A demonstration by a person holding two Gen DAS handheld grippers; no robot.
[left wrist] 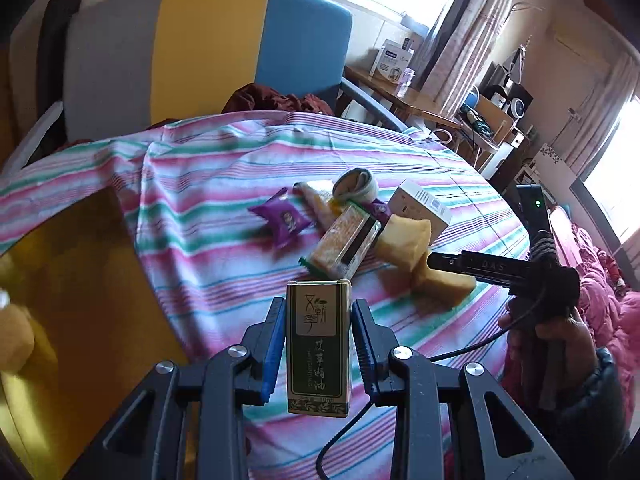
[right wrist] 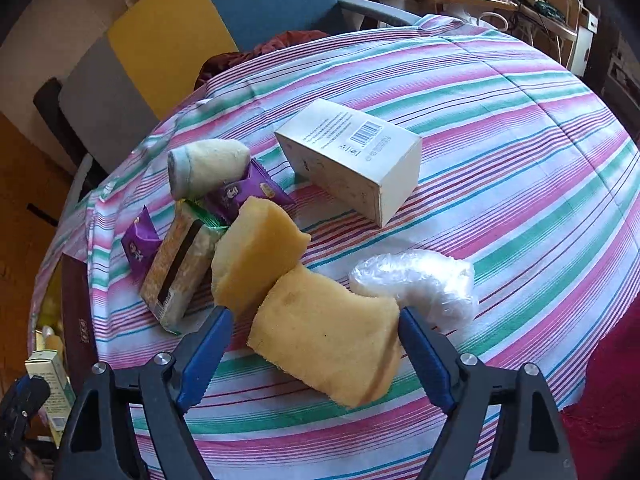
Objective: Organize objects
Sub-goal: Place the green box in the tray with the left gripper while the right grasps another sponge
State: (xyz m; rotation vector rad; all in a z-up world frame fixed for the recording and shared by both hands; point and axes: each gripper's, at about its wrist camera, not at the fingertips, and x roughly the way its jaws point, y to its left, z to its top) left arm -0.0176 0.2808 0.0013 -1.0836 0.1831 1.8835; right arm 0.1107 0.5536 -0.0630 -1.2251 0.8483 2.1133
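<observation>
While the left gripper [left wrist: 318, 344] clamps the green essential-oil box [left wrist: 319, 346], the right gripper [right wrist: 316, 344] straddles, unclosed, the near yellow sponge [right wrist: 328, 344], which may squash and slip against the plastic-wrapped bundle [right wrist: 416, 286].

The left wrist camera looks forward and down along its fingers from the table's near left edge, across the striped cloth [left wrist: 200, 184] toward a far chair [left wrist: 208, 52] and windows. The right wrist camera looks down more steeply, close over the yellow sponges [right wrist: 320, 332]. Both views share the sponges, the white box [left wrist: 420, 204] and the snack packets [right wrist: 180, 260].
</observation>
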